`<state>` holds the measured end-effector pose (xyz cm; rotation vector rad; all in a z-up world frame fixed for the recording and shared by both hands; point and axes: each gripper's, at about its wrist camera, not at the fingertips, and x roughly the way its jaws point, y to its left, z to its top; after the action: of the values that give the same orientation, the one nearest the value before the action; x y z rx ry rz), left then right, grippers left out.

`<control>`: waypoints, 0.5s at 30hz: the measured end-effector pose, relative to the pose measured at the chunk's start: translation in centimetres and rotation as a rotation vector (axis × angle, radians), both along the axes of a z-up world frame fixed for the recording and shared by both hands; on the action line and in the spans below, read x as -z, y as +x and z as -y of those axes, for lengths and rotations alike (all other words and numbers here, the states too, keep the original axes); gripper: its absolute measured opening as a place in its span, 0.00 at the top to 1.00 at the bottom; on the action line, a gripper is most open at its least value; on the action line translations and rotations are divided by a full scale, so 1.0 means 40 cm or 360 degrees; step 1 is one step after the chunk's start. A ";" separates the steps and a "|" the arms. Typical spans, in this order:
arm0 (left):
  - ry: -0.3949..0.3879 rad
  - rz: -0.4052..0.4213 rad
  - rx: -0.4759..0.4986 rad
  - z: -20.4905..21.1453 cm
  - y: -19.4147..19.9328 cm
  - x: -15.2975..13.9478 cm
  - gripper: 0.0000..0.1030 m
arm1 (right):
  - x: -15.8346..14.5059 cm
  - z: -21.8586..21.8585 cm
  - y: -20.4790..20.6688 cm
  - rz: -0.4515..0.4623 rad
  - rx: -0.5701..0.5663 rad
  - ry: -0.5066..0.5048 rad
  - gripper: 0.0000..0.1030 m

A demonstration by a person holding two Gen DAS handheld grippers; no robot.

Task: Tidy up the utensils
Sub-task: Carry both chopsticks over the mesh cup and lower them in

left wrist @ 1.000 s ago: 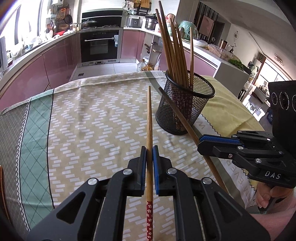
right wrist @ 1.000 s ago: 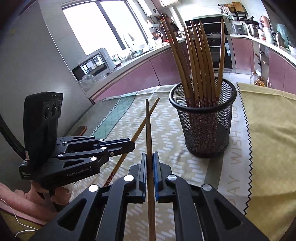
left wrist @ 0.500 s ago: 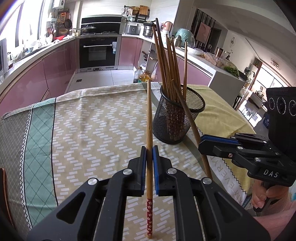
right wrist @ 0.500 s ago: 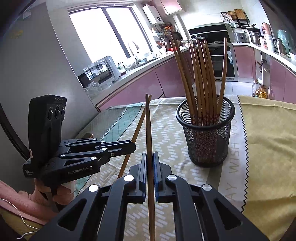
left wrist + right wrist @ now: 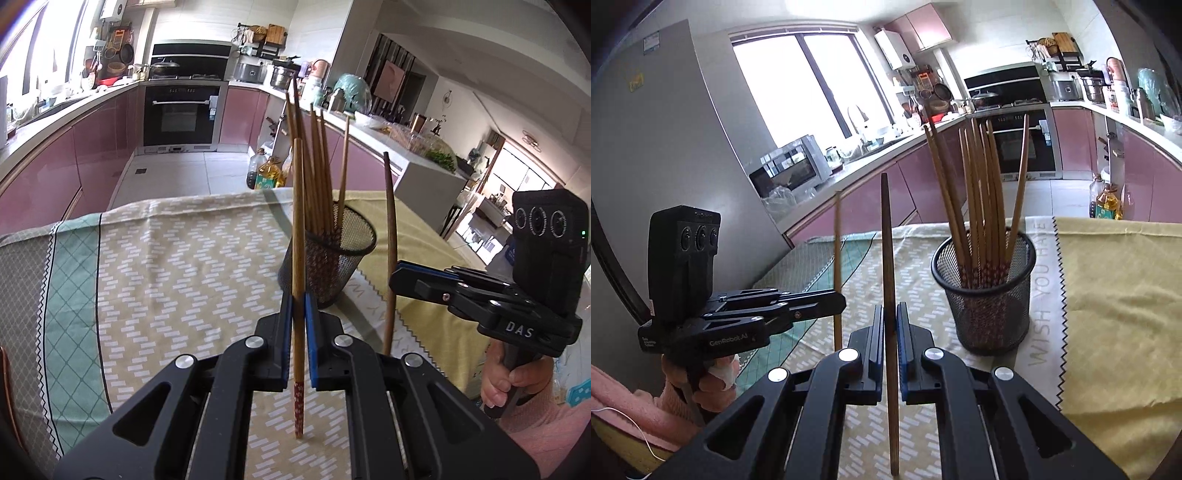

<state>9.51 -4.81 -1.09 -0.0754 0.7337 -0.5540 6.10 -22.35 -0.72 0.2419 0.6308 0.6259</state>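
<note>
My left gripper (image 5: 299, 295) is shut on a wooden chopstick (image 5: 297, 221) with a red patterned end, held nearly upright above the tablecloth. My right gripper (image 5: 890, 308) is shut on a second, darker chopstick (image 5: 887, 251), also nearly upright. A black mesh cup (image 5: 328, 269) (image 5: 990, 299) stands on the cloth holding several chopsticks with their red ends down. It sits just beyond and right of both grippers. In the left wrist view the right gripper (image 5: 397, 275) shows at the right with its chopstick (image 5: 390, 221). The left gripper (image 5: 838, 301) appears at the left of the right wrist view.
The table carries a beige zigzag cloth (image 5: 166, 280) with a green band at the left and a yellow cloth (image 5: 1115, 302) at the right. A person's hands (image 5: 506, 384) hold the gripper handles. Kitchen counters, an oven (image 5: 184, 114) and oil bottles lie beyond the table's far edge.
Both grippers have risen and tipped their chopsticks from lying slanted toward upright. The mesh cup now looks lower and farther in both views.
</note>
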 end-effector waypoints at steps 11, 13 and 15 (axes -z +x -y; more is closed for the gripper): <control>-0.0038 0.0079 0.0023 0.004 -0.010 -0.051 0.93 | -0.036 0.021 -0.002 0.0073 0.0026 0.0024 0.95; -0.0043 0.0089 0.0024 0.005 -0.010 -0.059 0.93 | -0.043 0.024 -0.001 0.0086 0.0032 0.0024 0.95; -0.0047 0.0094 0.0023 0.005 -0.006 -0.064 0.93 | -0.050 0.027 -0.001 0.0102 0.0037 0.0022 0.95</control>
<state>9.25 -5.01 1.45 -0.0810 0.6690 -0.5790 6.06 -23.44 1.27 0.2409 0.5617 0.6137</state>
